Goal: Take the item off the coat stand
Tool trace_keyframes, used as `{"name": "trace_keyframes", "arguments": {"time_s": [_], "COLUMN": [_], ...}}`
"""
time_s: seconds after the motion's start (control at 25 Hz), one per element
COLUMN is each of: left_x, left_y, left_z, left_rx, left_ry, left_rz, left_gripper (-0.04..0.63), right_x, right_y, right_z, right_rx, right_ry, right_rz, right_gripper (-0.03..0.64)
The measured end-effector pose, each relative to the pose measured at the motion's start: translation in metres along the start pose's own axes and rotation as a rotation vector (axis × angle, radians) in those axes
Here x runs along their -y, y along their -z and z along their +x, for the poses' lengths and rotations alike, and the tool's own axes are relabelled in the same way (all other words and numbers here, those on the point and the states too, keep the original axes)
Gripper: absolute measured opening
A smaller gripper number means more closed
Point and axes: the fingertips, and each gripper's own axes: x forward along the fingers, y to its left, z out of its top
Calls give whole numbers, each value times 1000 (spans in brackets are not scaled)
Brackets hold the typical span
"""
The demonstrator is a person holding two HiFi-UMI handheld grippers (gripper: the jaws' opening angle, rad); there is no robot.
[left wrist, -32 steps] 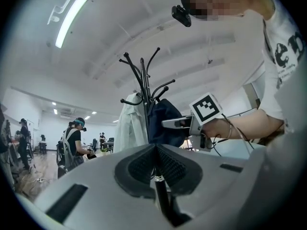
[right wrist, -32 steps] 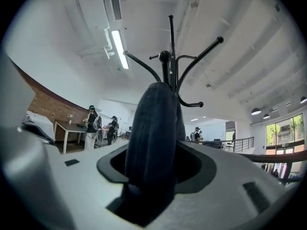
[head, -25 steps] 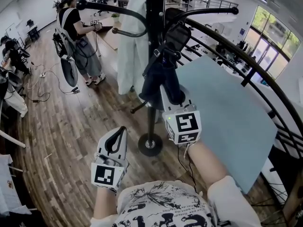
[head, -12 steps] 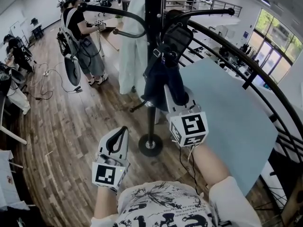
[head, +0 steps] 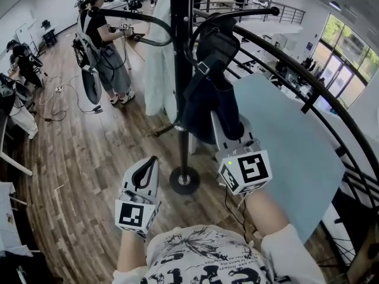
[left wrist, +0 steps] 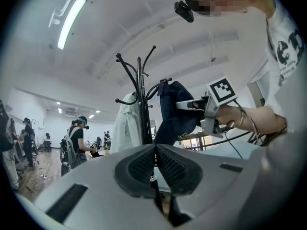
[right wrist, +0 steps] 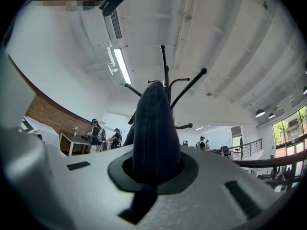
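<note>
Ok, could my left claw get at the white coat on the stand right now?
Probably yes: the left claw is shut and empty, and nothing stands between it and the white coat left of the pole.

Your right forearm [head: 263, 209] stretches forward from your chest toward the coat stand [head: 180, 70], the wrist lifted. It carries the right gripper [head: 222, 129] just right of the stand's pole, with its marker cube [head: 246, 170] facing back at you. The jaws are clamped on a fold of the dark bag [head: 207, 99] hanging there. Your left forearm [head: 127, 250] is held closer in. The left gripper [head: 148, 167] sits lower, left of the stand's base and apart from it, tips aimed at the stand, jaws pressed together with nothing between them.
</note>
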Motion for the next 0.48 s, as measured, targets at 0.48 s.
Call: {"name": "trace_keyframes", "arguments": {"time_s": [0.48], "left_x": [33], "left_y": [-13], "left_z": [0], "left_rx": [2], "left_ry": [-34], "left_rz": [33], "left_gripper": [5], "right_x": [9], "right_y": [69], "right_z": [-72], "right_rx": [-102], "right_ry": [-62], "right_rz": [41], "right_gripper": [11]}}
